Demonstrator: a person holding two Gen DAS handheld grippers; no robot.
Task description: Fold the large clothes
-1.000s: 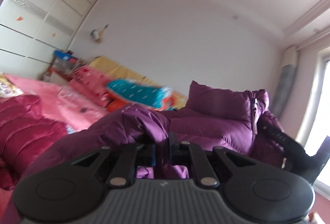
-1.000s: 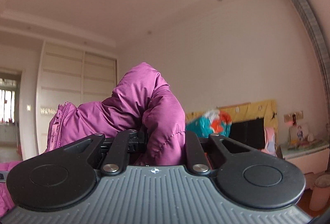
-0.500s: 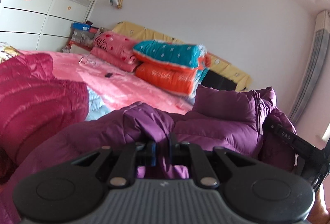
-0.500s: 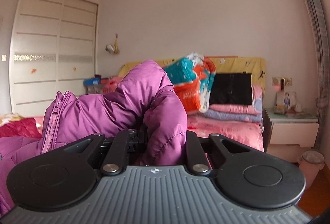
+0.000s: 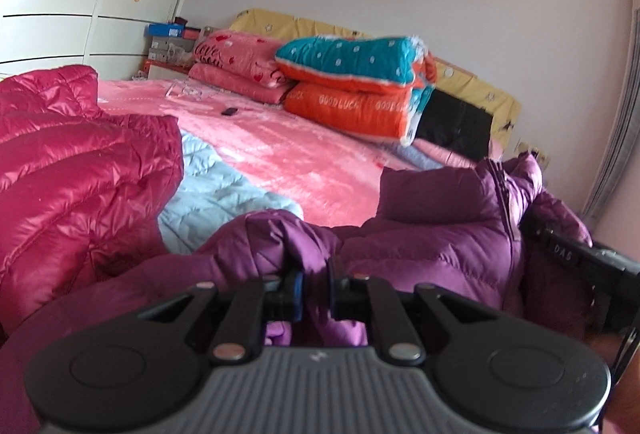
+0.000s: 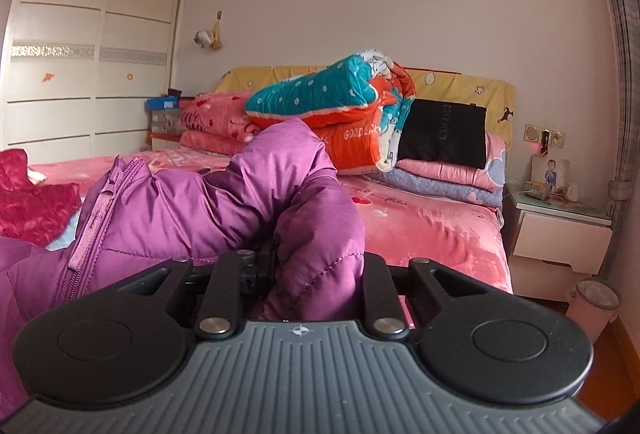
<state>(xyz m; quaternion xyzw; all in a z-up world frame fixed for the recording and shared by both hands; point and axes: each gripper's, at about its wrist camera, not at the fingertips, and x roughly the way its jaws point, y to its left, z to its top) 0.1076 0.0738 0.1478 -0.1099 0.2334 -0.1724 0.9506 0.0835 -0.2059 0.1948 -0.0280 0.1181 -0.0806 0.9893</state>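
Pinching a fold of the purple puffer jacket, your left gripper has its jaws drawn almost together, with only a thin ridge of quilted fabric between the blue pads. Your right gripper is clamped on a thicker bunch of the same jacket, which bulges up between and over its fingers. Just left of that bunch, the jacket's zipper runs up and away from the tool. Off to your left gripper's right, the other gripper's black body sits against the jacket's far edge.

Beyond your left gripper and to its left lies a crimson puffer jacket, with a pale blue quilted garment partly under it. Ahead of both tools stretches the pink bedspread. Farther on, folded quilts are stacked at the head of the bed: a pink one and a teal-and-orange one. A black cushion leans on the yellow headboard. To the far right of your right gripper stands a white nightstand.
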